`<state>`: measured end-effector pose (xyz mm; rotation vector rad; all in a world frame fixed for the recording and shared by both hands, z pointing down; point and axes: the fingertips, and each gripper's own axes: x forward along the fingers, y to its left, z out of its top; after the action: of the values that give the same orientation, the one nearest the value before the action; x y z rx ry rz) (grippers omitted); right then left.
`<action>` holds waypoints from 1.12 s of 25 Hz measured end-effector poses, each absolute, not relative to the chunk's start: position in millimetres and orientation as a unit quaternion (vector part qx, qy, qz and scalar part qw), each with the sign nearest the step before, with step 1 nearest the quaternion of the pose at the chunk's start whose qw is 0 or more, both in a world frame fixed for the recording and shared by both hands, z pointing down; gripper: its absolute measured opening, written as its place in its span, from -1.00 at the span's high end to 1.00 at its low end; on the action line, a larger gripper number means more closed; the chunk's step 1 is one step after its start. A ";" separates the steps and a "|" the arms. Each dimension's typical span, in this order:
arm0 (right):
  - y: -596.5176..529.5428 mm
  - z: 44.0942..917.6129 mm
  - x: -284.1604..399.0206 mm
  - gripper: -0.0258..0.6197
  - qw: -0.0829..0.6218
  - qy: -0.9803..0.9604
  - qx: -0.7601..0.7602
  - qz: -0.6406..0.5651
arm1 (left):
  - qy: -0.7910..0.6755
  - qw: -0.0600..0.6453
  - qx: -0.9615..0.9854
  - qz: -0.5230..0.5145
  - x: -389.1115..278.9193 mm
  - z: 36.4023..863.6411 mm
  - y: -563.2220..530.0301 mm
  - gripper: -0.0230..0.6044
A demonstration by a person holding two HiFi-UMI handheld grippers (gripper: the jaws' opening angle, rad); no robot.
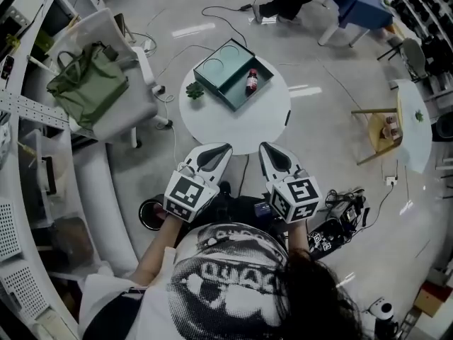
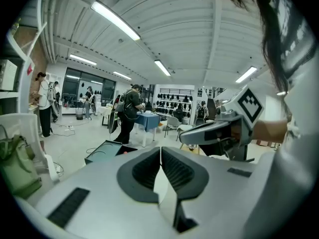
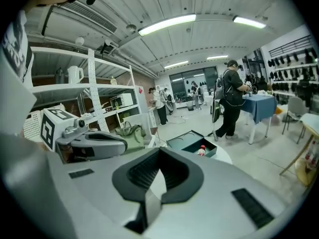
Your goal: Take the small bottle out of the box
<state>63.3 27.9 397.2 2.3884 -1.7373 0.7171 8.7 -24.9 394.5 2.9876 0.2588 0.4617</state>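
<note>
The left tool (image 1: 222,150) and right tool (image 1: 266,150), both closed and empty, hang side by side short of the round desk (image 1: 241,122); the reach seems not yet begun. The small bottle (image 1: 251,81) lies inside the open box (image 1: 216,73) there.

The head view looks steeply down over the round table (image 1: 244,129). Both gripper views sit low and near, facing the far box (image 3: 184,141), which all three share.
</note>
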 end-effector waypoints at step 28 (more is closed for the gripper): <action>-31.1 441.9 161.2 0.93 0.087 -0.651 0.700 0.280 | -0.063 0.101 0.980 0.159 78.6 407.9 -77.8 0.87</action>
<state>161.2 -31.1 441.9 2.0848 -1.9403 0.8348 78.6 -77.8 407.9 2.8948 -0.1868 0.4704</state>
